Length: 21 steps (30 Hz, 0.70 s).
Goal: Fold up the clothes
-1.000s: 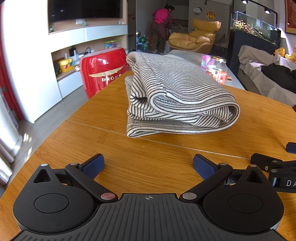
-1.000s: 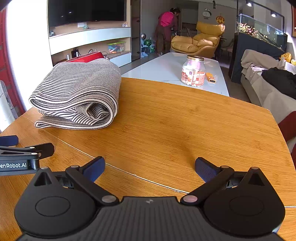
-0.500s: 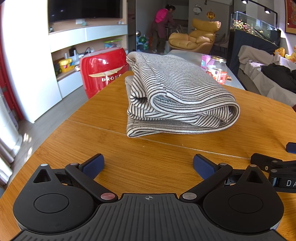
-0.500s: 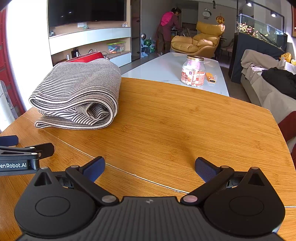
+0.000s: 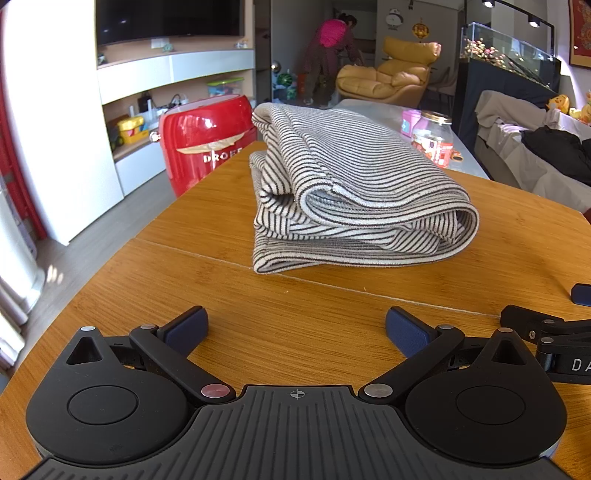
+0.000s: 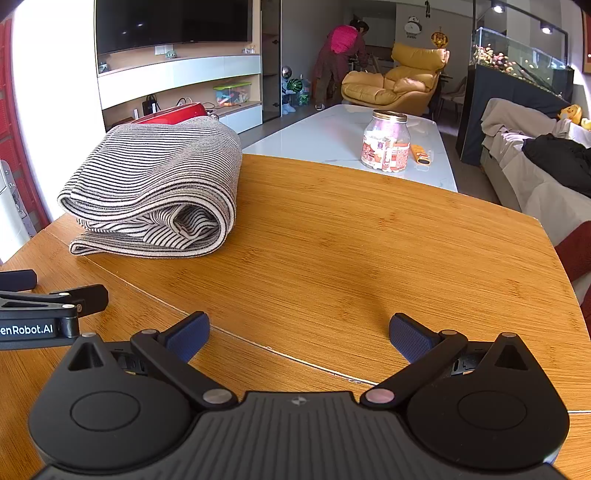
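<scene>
Both views are bright and sharp, lit mainly by daylight from the left, where the frame edge burns out to white and sun patches fall on the floor. The wooden tabletop [image 5: 207,273] carries a soft sheen, the red cabinet [image 5: 207,136] shows small glare spots, and the folded striped cloth [image 5: 354,195] casts only a faint shadow at its base. Fisheye distortion bends the shelves and the tabletop edges strongly toward the corners, and ceiling spotlights [image 6: 496,7] flare at the far right.
</scene>
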Available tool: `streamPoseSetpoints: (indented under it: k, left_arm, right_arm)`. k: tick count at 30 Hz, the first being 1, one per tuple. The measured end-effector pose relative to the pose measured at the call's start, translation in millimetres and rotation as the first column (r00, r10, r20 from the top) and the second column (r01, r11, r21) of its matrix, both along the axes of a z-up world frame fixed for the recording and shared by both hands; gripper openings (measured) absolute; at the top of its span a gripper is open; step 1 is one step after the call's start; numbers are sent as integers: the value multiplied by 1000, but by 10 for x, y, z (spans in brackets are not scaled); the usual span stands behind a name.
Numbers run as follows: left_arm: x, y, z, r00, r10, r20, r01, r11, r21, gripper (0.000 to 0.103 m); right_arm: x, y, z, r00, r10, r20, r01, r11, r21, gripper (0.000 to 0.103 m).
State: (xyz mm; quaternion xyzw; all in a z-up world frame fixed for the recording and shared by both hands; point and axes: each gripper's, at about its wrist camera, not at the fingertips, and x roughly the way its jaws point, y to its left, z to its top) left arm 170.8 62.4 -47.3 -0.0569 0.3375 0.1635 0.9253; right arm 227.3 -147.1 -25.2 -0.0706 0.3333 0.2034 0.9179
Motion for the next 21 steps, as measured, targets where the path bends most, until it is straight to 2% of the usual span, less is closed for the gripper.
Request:
streamPoseSetpoints:
  k: [21]
  left_arm:
    - [-4, -4, 3, 1000, 0, 0, 0, 1000, 0, 103]
  right_arm:
    - [10, -3, -4, 1000, 0, 0, 0, 1000, 0, 103]
